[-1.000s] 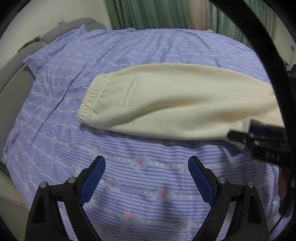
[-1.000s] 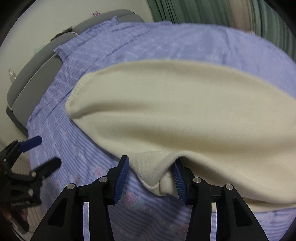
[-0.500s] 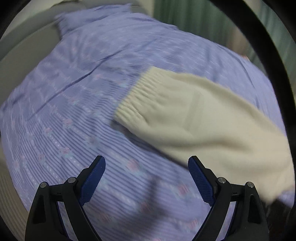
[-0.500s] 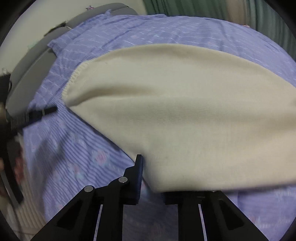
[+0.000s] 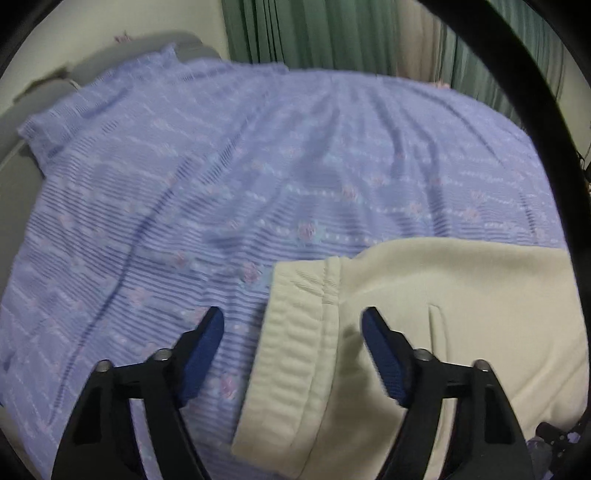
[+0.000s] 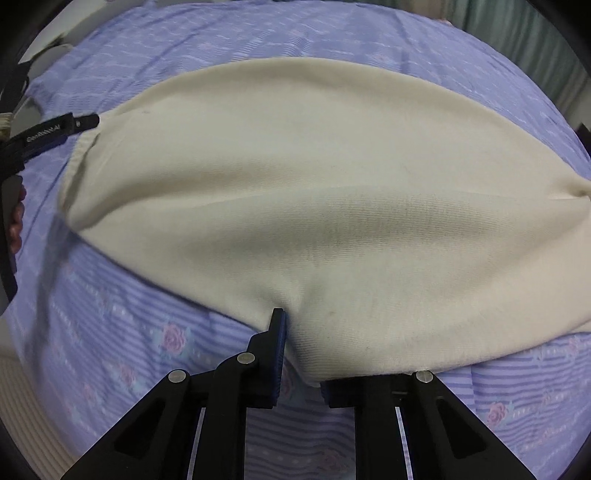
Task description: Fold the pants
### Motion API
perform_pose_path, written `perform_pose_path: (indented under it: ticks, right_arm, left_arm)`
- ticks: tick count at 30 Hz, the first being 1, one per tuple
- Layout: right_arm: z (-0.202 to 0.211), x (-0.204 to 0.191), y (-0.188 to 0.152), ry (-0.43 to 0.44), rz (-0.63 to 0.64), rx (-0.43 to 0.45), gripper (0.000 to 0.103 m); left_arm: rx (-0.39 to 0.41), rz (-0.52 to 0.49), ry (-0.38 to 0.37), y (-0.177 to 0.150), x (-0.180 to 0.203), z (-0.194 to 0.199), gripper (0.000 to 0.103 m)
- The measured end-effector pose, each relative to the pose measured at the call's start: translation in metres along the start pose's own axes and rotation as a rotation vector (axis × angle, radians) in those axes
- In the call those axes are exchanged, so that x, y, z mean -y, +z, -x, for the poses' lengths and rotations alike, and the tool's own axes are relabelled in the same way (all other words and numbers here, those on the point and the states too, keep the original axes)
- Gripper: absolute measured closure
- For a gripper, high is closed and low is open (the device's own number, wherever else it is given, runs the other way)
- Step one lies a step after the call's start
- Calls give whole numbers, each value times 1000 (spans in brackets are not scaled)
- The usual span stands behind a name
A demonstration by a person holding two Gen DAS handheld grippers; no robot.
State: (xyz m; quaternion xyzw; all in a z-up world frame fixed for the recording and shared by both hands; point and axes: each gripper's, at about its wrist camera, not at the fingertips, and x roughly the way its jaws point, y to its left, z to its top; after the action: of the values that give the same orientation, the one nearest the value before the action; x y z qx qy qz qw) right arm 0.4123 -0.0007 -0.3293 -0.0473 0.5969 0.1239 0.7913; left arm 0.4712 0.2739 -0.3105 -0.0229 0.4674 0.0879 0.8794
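Cream pants [image 6: 314,184] lie flat across the purple flowered bedsheet [image 6: 129,332]. Their ribbed elastic waistband [image 5: 295,332] runs between the blue pads of my left gripper [image 5: 291,328], whose jaws are closing; the pads stand apart from the cloth on both sides. My right gripper [image 6: 303,365] is shut on the near edge of the pants, and the cloth drapes over its right finger. In the right wrist view the left gripper [image 6: 55,129] reaches the far left end of the pants.
The bedsheet [image 5: 221,166] has shallow wrinkles. A grey bed frame [image 5: 22,166] runs along the left and green curtains [image 5: 332,33] hang behind. A black cable [image 5: 535,110] arcs across the left wrist view. A person's fingers [image 6: 16,221] show at the left edge.
My left gripper has swept across the bed to the waistband and its jaws have narrowed. My right gripper has closed on the pants' near edge and tilted further down.
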Motion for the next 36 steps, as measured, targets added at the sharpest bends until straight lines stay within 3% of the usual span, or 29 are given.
perform_pose_path:
  ticks: [2,3,4,6,7,8,10,12,15,21,23,24,25,26,27,29,36]
  right_arm:
    - [-3,0,6,-8,-13,-11,86]
    - [-5,-1,8,-10,-19,-20,86]
    - [-6,-2,10,-15,-23,-24,86]
    - [-8,-7,11,-35,-10,-24,86]
    - [-8,-10,10,-42,-8,-22,86]
    - [-9,-11,10,-43,-13,-21,85]
    - [-7,-12,11,-41,-23,-24,85]
    - [-4,-14,12,-42,-25,-20,85]
    - [0,-14,8,-47,-21,-15,85]
    - [-10,-18,1,-83,10,-27,85]
    - [-11,-20,1,-101,16,-23,82]
    - [-11,-22,2,-130,25,-33,78]
    - [-11,-26,3,-148,36,-42,76]
    - [-9,-29,5,-163,44,-45,71]
    - [-5,-30,7,-161,43,-43,58]
    - [12,-28,8,-115,14,-14,41]
    - [119,-5,-6,-41,-49,139,37]
  left_arm:
    - [-58,-9,-13,2,0,-16,36]
    - [-86,2,-39,3,3,-23,48]
    - [-122,14,-72,2,2,-30,53]
    - [-126,9,-64,1,3,-32,62]
    - [-116,-6,-57,1,5,-29,88]
    - [-96,-21,12,3,6,-24,93]
    - [-62,-8,23,8,5,-11,94]
    - [-10,-32,89,12,9,0,94]
    - [-5,-44,150,11,9,-8,94]
    - [-57,-120,230,0,14,-44,89]
    - [-58,-152,321,2,16,-45,90]
    - [-55,-158,360,3,13,-44,82]
    - [-52,-145,353,3,7,-39,58]
    - [-44,-139,342,4,5,-31,49]
    - [-24,-138,333,4,2,-20,37]
    - [27,-144,331,6,0,14,32]
    - [160,-198,231,1,21,147,19]
